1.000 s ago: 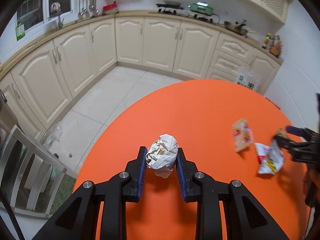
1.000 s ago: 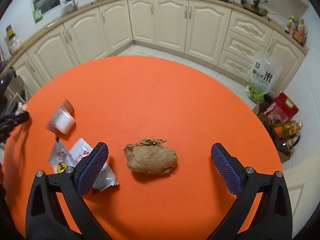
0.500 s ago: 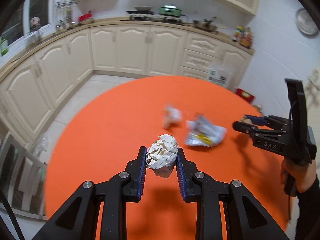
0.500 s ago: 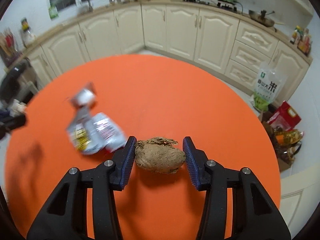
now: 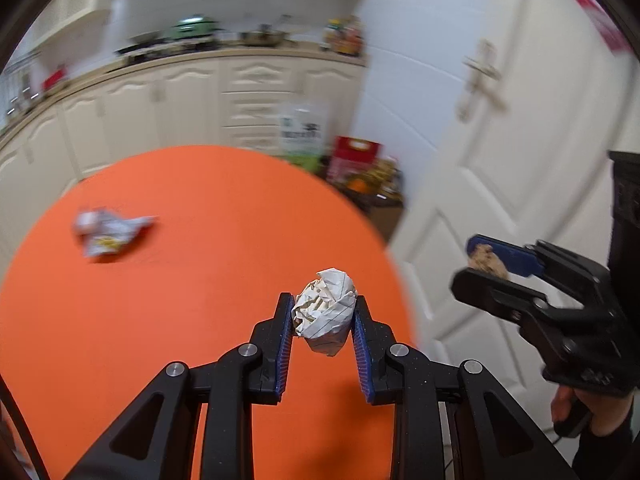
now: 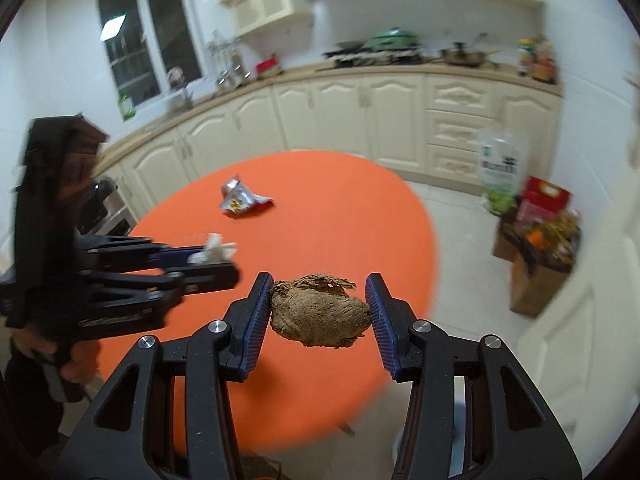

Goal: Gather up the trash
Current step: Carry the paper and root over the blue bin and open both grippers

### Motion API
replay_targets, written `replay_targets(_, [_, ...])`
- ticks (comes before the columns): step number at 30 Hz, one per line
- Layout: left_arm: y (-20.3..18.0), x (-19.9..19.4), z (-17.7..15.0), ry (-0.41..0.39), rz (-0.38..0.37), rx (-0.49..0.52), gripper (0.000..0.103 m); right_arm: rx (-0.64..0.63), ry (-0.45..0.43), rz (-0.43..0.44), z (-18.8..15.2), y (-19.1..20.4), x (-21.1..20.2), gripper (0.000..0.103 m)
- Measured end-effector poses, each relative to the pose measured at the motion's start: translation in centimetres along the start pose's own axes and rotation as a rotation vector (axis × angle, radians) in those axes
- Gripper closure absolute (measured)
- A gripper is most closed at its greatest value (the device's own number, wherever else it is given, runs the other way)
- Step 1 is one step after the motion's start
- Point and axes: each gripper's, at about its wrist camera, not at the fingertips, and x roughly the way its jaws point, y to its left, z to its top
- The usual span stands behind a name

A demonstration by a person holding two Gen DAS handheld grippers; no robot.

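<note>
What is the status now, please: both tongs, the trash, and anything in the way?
Left tongs shut on white paper ball. Right tongs shut on brown wad. Wrappers remain on orange table. Nothing blocking.

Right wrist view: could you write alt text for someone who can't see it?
A handheld gripper clamps a brown crumpled wad above a round orange table. A second gripper at left holds white paper; a wrapper lies on the table.

both wrist views tilt downward, sharing orange table (image 5: 160, 320).
</note>
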Motion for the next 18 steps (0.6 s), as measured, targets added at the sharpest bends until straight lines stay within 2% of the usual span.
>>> replay_targets(2, [-3.0,1.0,0.1,0.026,-0.019,0.051,0.079,0.042,-0.008,-0.027,-2.1,-2.3,-3.1,0.058])
replay_targets(5, [-7.7,3.1,-0.3,0.076,-0.06,0.12,0.079,0.08,-0.009,-0.111,-4.4,-5.4,-6.2,0.058])
replay_targets(9, [-11.3,6.4,-0.3,0.142,-0.082,0.168,0.079,0.132,-0.005,-0.175,-6.7,-9.2,-8.6,0.058])
replay_targets(15, [-15.4,12.6,0.6,0.257,-0.087,0.214,0.078,0.164,0.001,-0.215,-8.2,-12.3,-8.7,0.058])
replay_targets(18, [-16.1,14.8,0.6,0.287,-0.052,0.226,0.074,0.194,0.004,-0.209,-8.9,-13.8,-7.9,0.058])
